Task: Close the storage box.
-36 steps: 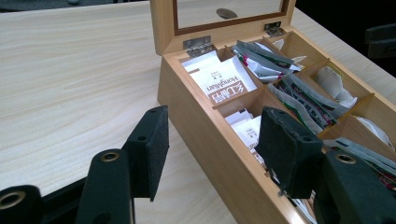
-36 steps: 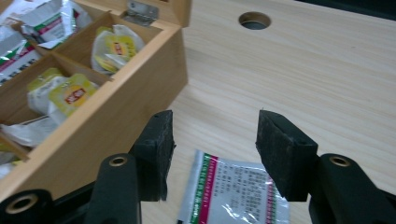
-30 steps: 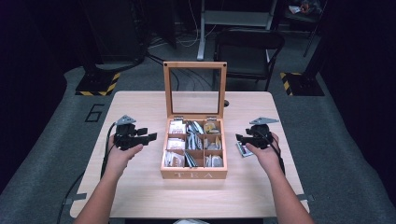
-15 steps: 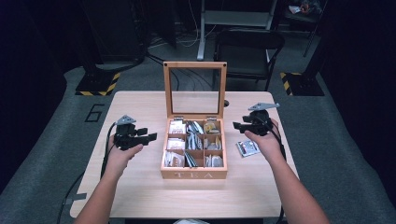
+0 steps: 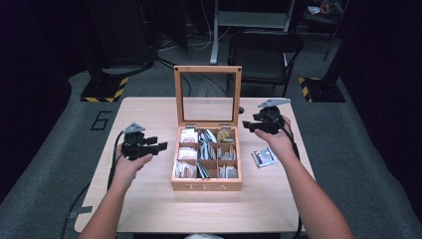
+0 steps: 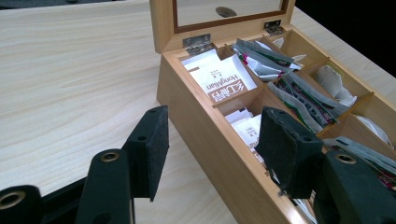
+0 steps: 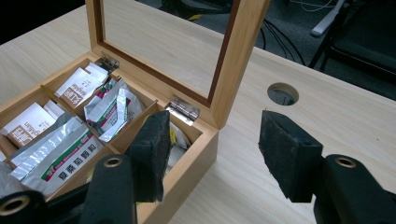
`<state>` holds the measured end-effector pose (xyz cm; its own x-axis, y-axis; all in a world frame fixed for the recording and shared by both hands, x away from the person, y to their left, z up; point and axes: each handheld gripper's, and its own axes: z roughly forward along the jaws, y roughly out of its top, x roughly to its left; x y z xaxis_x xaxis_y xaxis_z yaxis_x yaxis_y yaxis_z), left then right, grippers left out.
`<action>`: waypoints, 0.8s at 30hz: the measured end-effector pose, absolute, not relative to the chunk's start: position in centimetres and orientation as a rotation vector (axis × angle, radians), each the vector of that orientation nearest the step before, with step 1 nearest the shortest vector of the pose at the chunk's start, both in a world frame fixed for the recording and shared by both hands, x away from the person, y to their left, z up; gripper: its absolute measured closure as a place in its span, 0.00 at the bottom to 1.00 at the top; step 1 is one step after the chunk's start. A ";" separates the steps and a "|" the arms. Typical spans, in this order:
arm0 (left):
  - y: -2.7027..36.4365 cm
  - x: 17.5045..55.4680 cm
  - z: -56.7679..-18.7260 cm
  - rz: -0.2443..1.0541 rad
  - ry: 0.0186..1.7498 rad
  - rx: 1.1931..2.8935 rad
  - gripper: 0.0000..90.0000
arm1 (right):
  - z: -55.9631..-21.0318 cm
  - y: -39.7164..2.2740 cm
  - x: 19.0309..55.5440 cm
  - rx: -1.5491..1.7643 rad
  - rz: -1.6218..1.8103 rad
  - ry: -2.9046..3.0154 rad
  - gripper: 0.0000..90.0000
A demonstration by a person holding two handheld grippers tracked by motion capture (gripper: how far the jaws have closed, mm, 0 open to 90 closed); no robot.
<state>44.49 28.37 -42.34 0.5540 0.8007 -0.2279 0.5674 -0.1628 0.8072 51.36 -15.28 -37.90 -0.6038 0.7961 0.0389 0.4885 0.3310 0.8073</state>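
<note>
An open wooden tea box (image 5: 206, 185) stands mid-table, its glass lid (image 5: 207, 72) upright and its compartments holding several tea packets (image 5: 189, 136). My left gripper (image 5: 158, 144) hovers at the box's left side, pointing at it. Its jaws are open with nothing between the pads, and the box's left wall (image 6: 210, 135) lies just ahead. My right gripper (image 5: 247, 125) is raised by the box's back right corner, open and empty. From the right gripper (image 7: 217, 144) I see the lid's hinge (image 7: 183, 108) and that corner below. A loose tea packet (image 5: 263, 157) lies on the table right of the box.
The light wooden table (image 5: 149, 209) has a round cable hole (image 7: 282, 94) behind the box's right side. A black chair (image 5: 263, 50) and a stand's legs are on the floor beyond the far edge. Cables trail from both grippers toward the near edge.
My right gripper has risen from just above the loose packet and moved back toward the lid's right side. The packet stays on the table. The left gripper has not moved.
</note>
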 end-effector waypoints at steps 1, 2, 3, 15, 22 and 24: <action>28.4 44.5 -42.3 0.314 1.115 1.855 0.48 | -38.0 -15.2 51.5 1.140 1.168 2.239 0.48; 28.4 44.5 -42.3 0.315 1.115 1.855 0.48 | -38.0 -15.0 51.7 1.146 1.165 2.241 0.48; 28.4 44.5 -42.3 0.313 1.115 1.856 0.48 | -38.1 -15.0 52.0 1.133 1.160 2.245 0.48; 28.3 44.5 -42.4 0.308 1.123 1.852 0.48 | -39.1 -14.0 53.5 1.133 1.134 2.256 0.48; 28.3 44.6 -42.5 0.313 1.116 1.862 0.48 | -39.6 -13.5 54.4 1.136 1.141 2.245 0.48; 28.3 44.6 -42.6 0.311 1.122 1.860 0.48 | -39.8 -13.3 54.7 1.134 1.141 2.245 0.48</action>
